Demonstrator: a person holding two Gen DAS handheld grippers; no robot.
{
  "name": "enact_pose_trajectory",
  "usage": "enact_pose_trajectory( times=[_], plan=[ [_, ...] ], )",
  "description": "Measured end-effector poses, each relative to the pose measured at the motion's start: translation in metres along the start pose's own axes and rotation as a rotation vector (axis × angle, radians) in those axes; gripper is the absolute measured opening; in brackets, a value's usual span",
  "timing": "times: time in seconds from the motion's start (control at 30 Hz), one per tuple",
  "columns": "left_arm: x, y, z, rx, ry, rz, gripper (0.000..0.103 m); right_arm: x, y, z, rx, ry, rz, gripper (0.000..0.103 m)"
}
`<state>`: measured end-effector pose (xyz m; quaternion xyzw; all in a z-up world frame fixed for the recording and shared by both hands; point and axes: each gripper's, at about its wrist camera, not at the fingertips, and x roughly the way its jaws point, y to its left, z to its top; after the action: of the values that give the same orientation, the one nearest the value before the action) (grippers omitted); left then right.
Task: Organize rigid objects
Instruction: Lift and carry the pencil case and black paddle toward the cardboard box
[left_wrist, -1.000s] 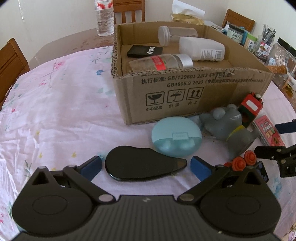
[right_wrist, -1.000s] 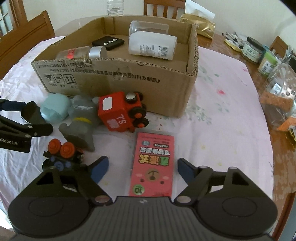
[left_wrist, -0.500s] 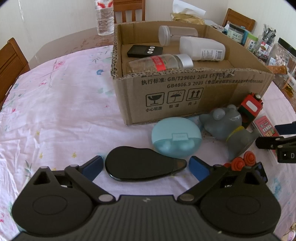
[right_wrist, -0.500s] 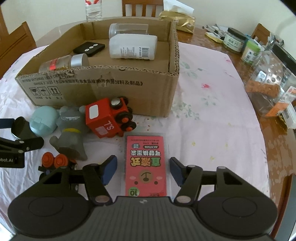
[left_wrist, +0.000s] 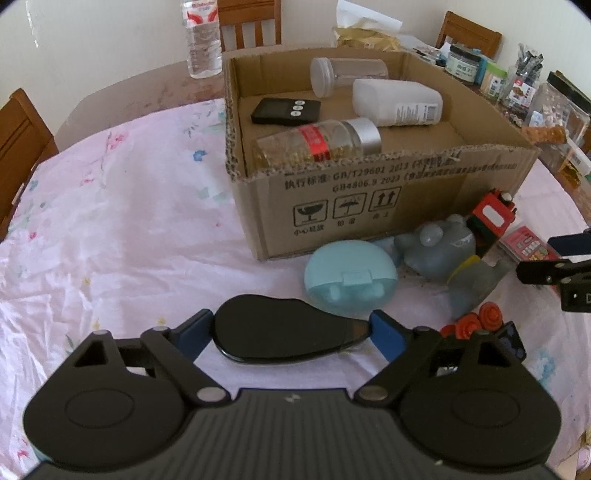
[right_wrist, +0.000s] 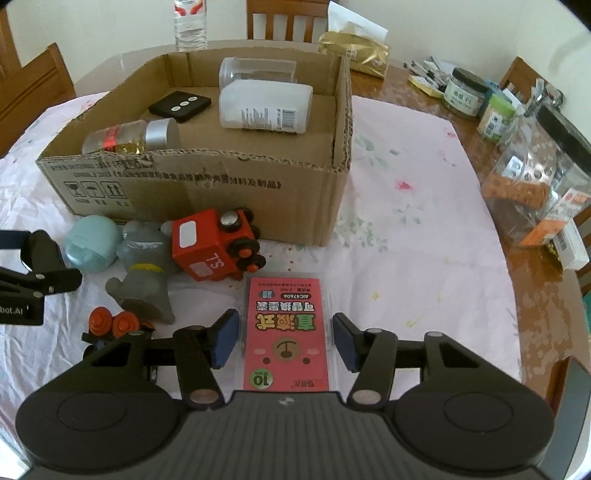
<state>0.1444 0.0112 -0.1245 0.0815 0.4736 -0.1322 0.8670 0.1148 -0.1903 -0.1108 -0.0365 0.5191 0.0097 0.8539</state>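
My left gripper (left_wrist: 291, 332) is open with its blue pads on either side of a flat black teardrop-shaped case (left_wrist: 284, 332) lying on the tablecloth. My right gripper (right_wrist: 284, 341) is open around a pink flat packet (right_wrist: 286, 332) lying on the cloth; the pads stand close to its long edges. A cardboard box (left_wrist: 369, 192) holds a gold-pill bottle (left_wrist: 317, 146), a black remote (left_wrist: 286, 110), a white bottle (left_wrist: 397, 103) and a clear jar (left_wrist: 347, 75). The box (right_wrist: 207, 192) also shows in the right wrist view.
In front of the box lie a light blue round case (left_wrist: 351, 277), a grey toy figure (right_wrist: 144, 269), a red toy train (right_wrist: 218, 245) and a small toy with orange wheels (right_wrist: 114, 325). Jars and packets (right_wrist: 517, 147) crowd the right table side. A water bottle (left_wrist: 201, 37) stands behind.
My right gripper has moved forward over the pink packet and its jaws have narrowed toward the packet's edges. My left gripper has narrowed slightly around the black case.
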Motion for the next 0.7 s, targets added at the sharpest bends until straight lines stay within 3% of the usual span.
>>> enact_pose_trajectory(
  times=[0.4,0.7],
  plan=[
    [-0.032,0.006,0.013,0.055,0.018,-0.014,0.09,-0.026,-0.007,0.009,-0.041,-0.005,0.009,0.06],
    [-0.072,0.007,0.039,0.086,-0.041,-0.051,0.09,-0.075,-0.011,0.049,-0.11,-0.127,0.064,0.06]
  ],
)
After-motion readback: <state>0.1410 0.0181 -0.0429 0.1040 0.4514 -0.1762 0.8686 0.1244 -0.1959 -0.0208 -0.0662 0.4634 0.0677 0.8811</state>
